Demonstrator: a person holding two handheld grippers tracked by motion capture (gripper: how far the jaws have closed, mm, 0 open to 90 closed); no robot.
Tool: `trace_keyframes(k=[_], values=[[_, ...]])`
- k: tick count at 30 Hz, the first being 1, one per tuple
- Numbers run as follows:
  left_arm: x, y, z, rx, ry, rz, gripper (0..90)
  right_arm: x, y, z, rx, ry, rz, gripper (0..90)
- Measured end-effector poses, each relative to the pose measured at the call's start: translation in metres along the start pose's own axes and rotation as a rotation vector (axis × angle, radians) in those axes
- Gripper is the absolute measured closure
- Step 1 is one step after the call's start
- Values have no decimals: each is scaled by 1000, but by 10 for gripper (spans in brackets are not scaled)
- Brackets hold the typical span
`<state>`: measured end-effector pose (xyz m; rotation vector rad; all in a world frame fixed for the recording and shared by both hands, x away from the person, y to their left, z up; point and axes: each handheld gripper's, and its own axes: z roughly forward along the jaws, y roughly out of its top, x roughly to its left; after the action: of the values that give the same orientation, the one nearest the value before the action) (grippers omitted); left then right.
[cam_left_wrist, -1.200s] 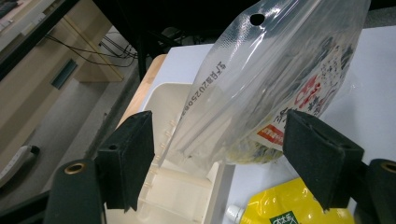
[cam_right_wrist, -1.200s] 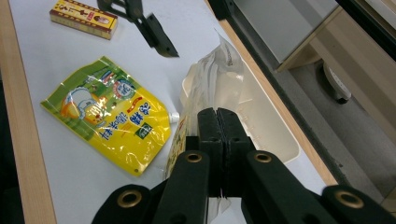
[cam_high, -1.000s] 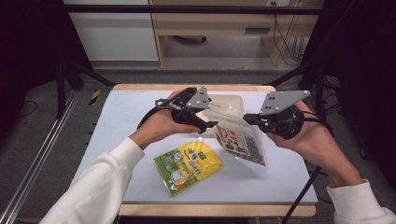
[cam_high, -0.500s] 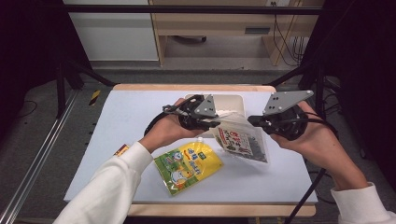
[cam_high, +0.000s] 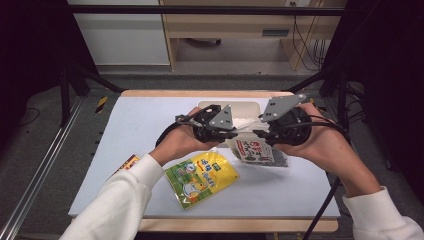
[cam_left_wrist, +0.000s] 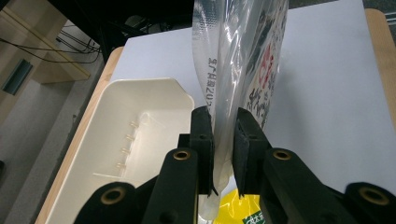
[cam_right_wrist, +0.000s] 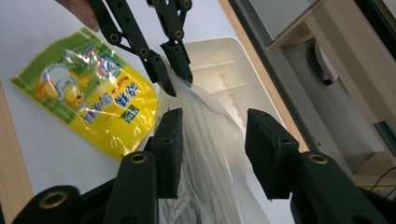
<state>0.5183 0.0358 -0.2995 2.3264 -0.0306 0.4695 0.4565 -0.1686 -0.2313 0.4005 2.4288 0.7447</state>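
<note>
The white table (cam_high: 150, 130) carries a cream tray (cam_left_wrist: 140, 121) at its far edge and a yellow pouch (cam_high: 202, 177) near the front. Between them the clear bag (cam_left_wrist: 243, 60) hangs above the table, clamped by the left gripper (cam_left_wrist: 223, 149). The right gripper (cam_right_wrist: 212, 149) has just been opening; the bag sits loose between its parted jaws.

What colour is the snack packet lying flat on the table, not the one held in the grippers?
Yellow with green, seen best in the right gripper view: snack packet.

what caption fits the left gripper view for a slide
Left gripper fingers pinch the edge of a clear printed snack bag above a white table, beside a cream plastic tray.
</note>
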Motion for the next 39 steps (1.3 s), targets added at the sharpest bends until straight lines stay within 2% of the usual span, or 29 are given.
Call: trace_keyframes(k=[1, 4, 7, 8, 11, 13, 19, 21, 23, 25, 27, 28, 31, 33, 39], values=[[0, 0, 0, 3, -3, 6, 794, 1, 3, 7, 29, -2, -29, 531], [0, -1, -1, 2, -7, 8, 793, 2, 4, 14, 61, 3, -46, 513], [-1, -2, -2, -1, -14, 10, 791, 4, 3, 24, 107, 18, -42, 530], [-1, -2, -2, -2, -14, 9, 791, 4, 3, 24, 107, 18, -42, 530], [-1, -2, -2, -4, -23, 5, 786, 7, 2, 30, 146, 20, -66, 606], [-1, -3, -2, -9, -24, -1, 782, 8, 1, 30, 162, 12, -53, 656], [-2, -3, 0, -29, -22, -32, 750, 7, -4, 31, 193, 60, -18, 796], [-1, -2, -1, -63, -5, -63, 657, 6, -5, 29, 188, 72, -10, 814], [2, 0, -5, -113, 26, -111, 490, 5, -7, 25, 178, 86, 0, 830], [3, 1, -12, -153, 47, -159, 372, 3, -9, 19, 166, 87, 22, 845], [4, 2, -19, -162, 70, -182, 268, -3, -16, 7, 147, 85, 68, 863], [4, 1, -22, -160, 81, -193, 268, -3, -16, 7, 147, 85, 68, 863], [4, -4, -33, -152, 100, -210, 221, -11, -26, -8, 116, 85, 128, 871], [3, -9, -39, -129, 116, -215, 195, -15, -33, -18, 96, 76, 168, 872], [-4, -34, -52, -77, 154, -271, 161, -26, -46, -51, 14, 45, 250, 872]])
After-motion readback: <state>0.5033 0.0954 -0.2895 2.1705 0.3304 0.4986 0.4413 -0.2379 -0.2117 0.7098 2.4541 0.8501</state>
